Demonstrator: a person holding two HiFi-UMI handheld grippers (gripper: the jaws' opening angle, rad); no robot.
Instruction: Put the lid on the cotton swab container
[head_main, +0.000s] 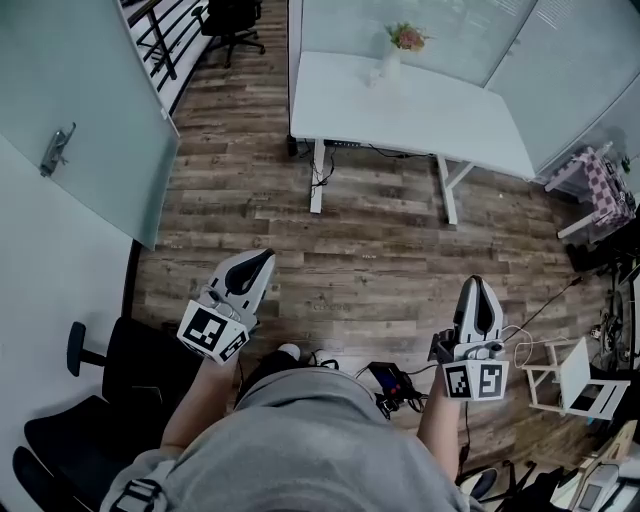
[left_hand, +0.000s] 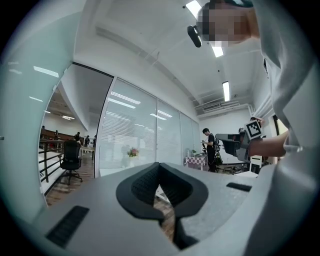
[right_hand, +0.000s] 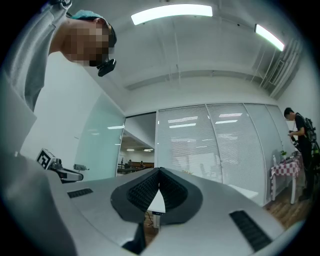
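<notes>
No cotton swab container or lid can be made out in any view. In the head view my left gripper (head_main: 264, 257) and right gripper (head_main: 476, 283) are held level in front of the body, over the wooden floor and well short of the white table (head_main: 440, 120). Both are shut with nothing between the jaws. The left gripper view shows its jaws (left_hand: 159, 165) closed together and aimed at the glass wall. The right gripper's jaws (right_hand: 160, 171) are closed too, aimed slightly upward. A vase of flowers (head_main: 402, 42) stands at the table's far edge.
A black office chair (head_main: 90, 400) stands at the lower left beside a frosted glass door (head_main: 80, 110). Cables and a small device (head_main: 395, 385) lie on the floor near the feet. A white stool (head_main: 570, 375) and clutter fill the right side. A person (right_hand: 300, 135) stands at the far right.
</notes>
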